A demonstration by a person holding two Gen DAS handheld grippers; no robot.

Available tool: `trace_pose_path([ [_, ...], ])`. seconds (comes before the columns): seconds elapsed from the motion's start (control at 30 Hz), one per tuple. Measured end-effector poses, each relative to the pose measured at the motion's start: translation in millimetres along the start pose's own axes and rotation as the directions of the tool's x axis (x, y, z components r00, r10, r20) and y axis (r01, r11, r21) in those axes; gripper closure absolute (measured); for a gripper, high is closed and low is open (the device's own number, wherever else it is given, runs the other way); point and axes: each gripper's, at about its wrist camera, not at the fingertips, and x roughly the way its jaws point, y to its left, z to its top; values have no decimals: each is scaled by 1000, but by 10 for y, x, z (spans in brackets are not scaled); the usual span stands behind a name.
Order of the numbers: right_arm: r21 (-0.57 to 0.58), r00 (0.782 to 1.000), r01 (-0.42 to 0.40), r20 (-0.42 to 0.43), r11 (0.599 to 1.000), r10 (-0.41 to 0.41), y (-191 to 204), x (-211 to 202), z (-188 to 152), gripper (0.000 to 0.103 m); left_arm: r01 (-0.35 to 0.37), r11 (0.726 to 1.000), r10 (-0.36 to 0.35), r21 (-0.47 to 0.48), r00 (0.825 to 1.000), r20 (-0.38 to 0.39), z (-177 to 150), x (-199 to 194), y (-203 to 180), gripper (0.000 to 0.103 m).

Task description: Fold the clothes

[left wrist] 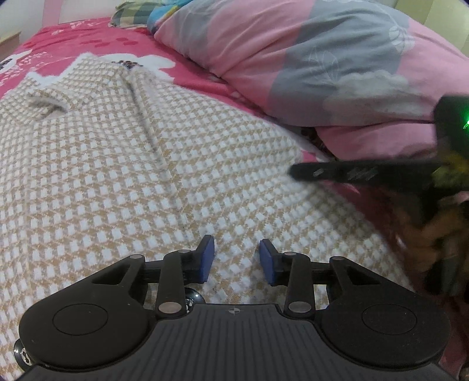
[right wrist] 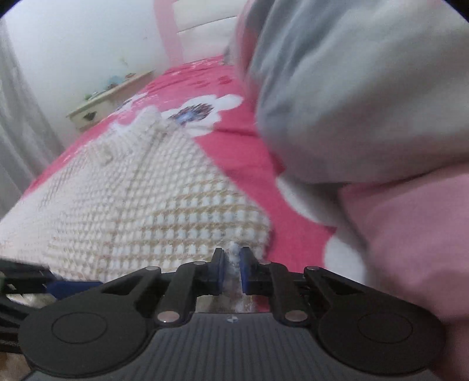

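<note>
Two grippers at one checked sweater (left wrist: pixel 123 164) spread on the pink bed (left wrist: pixel 73 32): right gripper (right wrist: pixel 231 266) pinched onto its near edge, left gripper (left wrist: pixel 236 259) part-open, empty above it; next, likely carrying that edge across.

One checked sweater (left wrist: pixel 123 164) lies on one pink floral bedsheet (left wrist: pixel 88 41), beside one pink-and-grey quilt (left wrist: pixel 307 58). Two grippers show, left (left wrist: pixel 236 258) and right (right wrist: pixel 232 265). Possibly one pillow (left wrist: pixel 132 11), blurred.
</note>
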Motion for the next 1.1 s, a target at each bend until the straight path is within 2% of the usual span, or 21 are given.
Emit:
trace_pose_path([
  [0.07,20,1000,-2,17,1000,2,67,-202,72,91,7,1000,-7,7,1000,4,-11,-6,17,67],
  [0.13,-43,999,-15,50,999,18,223,-331,120,91,9,1000,-9,14,1000,3,-10,-8,17,67],
  [0.23,-136,999,10,45,991,-4,382,-142,161,91,10,1000,-11,23,1000,15,-48,-23,13,67],
  [0.27,-146,1000,23,17,989,-21,374,18,164,91,10,1000,-10,28,1000,21,-62,-26,10,67],
  [0.33,-88,997,35,-59,996,-40,314,189,209,96,9,999,-10,33,1000,28,-85,-36,9,67],
  [0.37,-39,995,34,-87,999,-37,287,215,243,90,13,999,-14,31,999,33,-97,-46,14,67],
  [0.4,9,994,23,-108,1000,-22,274,214,292,90,19,1000,-20,25,999,40,-111,-51,28,67],
  [0.43,44,995,-20,-101,999,24,316,143,386,90,25,1000,-25,18,999,46,-124,-56,43,67],
  [0.5,35,992,-106,-59,994,108,477,45,595,90,37,999,-37,4,998,52,-142,-70,72,67],
  [0.57,-23,993,-112,-31,993,112,684,212,808,90,53,998,-52,-20,997,53,-143,-81,110,67],
  [0.67,-100,996,-94,-9,991,93,904,749,1059,90,87,994,-83,-60,994,64,-162,-79,187,67],
  [0.7,-125,997,-81,-19,989,79,934,974,1091,90,98,992,-93,-73,993,69,-169,-79,212,67],
  [0.8,-229,992,-3,-120,973,-25,963,1552,1063,93,120,987,-111,-103,989,95,-216,-77,259,67],
  [0.9,-202,993,-22,-117,979,-2,1021,1463,1200,89,138,981,-124,-137,986,109,-238,-80,301,67],
  [1.0,-188,994,-97,-61,977,86,1101,1190,1330,90,150,977,-133,-155,984,115,-248,-82,326,67],
  [1.1,-151,993,-111,-62,982,103,1216,1462,1470,90,151,977,-135,-149,984,114,-251,-84,325,67],
])
